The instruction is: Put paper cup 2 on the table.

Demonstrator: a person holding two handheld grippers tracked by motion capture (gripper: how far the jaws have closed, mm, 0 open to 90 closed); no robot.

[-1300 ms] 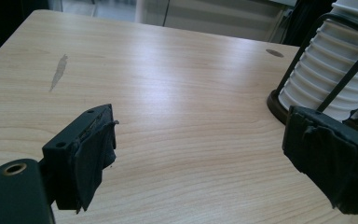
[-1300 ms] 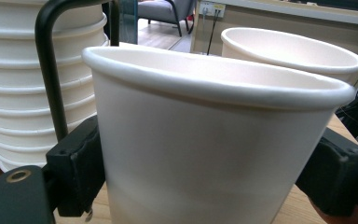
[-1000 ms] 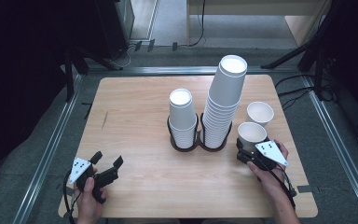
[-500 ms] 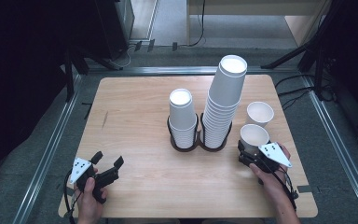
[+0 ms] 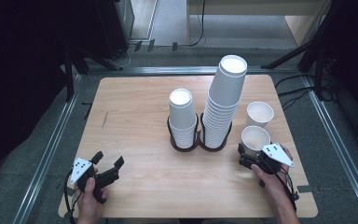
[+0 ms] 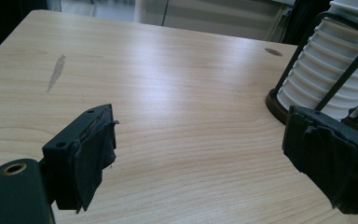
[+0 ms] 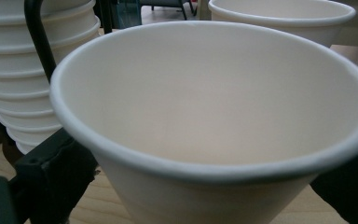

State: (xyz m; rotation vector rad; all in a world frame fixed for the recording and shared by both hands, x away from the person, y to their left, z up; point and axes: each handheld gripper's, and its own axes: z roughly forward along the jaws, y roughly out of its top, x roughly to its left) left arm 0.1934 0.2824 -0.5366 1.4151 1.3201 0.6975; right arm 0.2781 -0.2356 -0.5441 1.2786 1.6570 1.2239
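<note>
A: In the high view the wooden table (image 5: 135, 116) is lit evenly from above, and the room around it is almost black. The shadows are short and soft.

B: Yes. In the left gripper view a pale glare lies on the wood, and the near jaws are a little soft.

A: In the right gripper view the paper cup (image 7: 214, 116) is very close; its near rim is blurred, with gentle shade inside.

B: The cup stacks (image 7: 23, 70) behind look dimmer.

Wood table (image 5: 135, 116) w/ cup holder (image 5: 200, 145), cups (image 5: 259, 113)
</note>
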